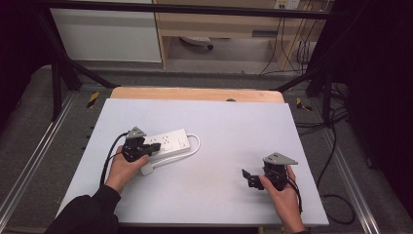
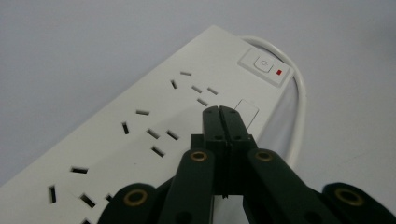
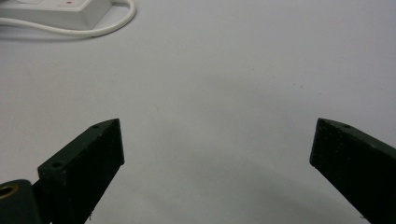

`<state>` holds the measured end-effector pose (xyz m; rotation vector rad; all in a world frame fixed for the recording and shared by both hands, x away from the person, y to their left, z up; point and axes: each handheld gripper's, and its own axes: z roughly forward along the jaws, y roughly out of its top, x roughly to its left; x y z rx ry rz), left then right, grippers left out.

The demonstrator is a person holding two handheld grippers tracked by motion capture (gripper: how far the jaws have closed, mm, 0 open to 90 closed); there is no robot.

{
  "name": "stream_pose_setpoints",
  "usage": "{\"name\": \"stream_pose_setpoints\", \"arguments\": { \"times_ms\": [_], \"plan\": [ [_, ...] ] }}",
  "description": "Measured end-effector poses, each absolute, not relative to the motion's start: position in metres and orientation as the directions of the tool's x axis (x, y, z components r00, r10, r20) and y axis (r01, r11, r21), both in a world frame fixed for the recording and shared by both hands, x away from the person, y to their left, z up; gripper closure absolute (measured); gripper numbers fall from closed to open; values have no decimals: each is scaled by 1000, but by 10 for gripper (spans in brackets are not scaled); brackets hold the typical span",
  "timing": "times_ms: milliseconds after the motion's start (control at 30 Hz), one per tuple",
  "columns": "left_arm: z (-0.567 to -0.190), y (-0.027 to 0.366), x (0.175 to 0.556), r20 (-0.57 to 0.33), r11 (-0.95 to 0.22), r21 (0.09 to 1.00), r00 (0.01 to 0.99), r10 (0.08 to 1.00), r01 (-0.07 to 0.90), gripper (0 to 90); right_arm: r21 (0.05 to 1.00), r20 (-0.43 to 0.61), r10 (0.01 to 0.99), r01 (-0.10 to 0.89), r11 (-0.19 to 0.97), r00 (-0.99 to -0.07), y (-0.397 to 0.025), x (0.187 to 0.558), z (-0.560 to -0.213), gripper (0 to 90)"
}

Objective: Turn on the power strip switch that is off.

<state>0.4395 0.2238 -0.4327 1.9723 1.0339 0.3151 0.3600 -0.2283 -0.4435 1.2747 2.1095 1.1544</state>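
Power strip (image 2: 154,126), near end cut off, left gripper (image 2: 219,112) jaws together above

- pale grey-white mat (image 1: 229,146) spread over a wooden table (image 1: 195,93), bare wood showing along the far edge.
- grey carpeted floor (image 1: 29,131) on both sides, crossed by metal rails.
- black frame struts (image 1: 56,73) slanting down at far left and far right.
- white panel (image 1: 104,34) against the far wall at left, light wood cabinet (image 1: 219,24) beside it.
- black cables (image 1: 336,146) trailing over the floor at right.
- dark at both outer edges, even light on the mat.
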Motion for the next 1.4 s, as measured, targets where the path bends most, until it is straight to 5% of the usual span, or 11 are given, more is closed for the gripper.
{"name": "stream_pose_setpoints", "arguments": {
  "times_ms": [333,567,1400],
  "plan": [
    [-430,224,438,-155,-270,799,619,770,537,900,820,65,867,522,236,-494,-228,360,-444,34],
    [-427,224,437,-150,-264,808,616,773,527,822,819,66,868,523,235,-493,-228,360,-444,34],
    [-422,218,436,-141,-250,824,611,779,509,420,819,66,867,523,236,-495,-228,360,-444,34]
  ]
}}
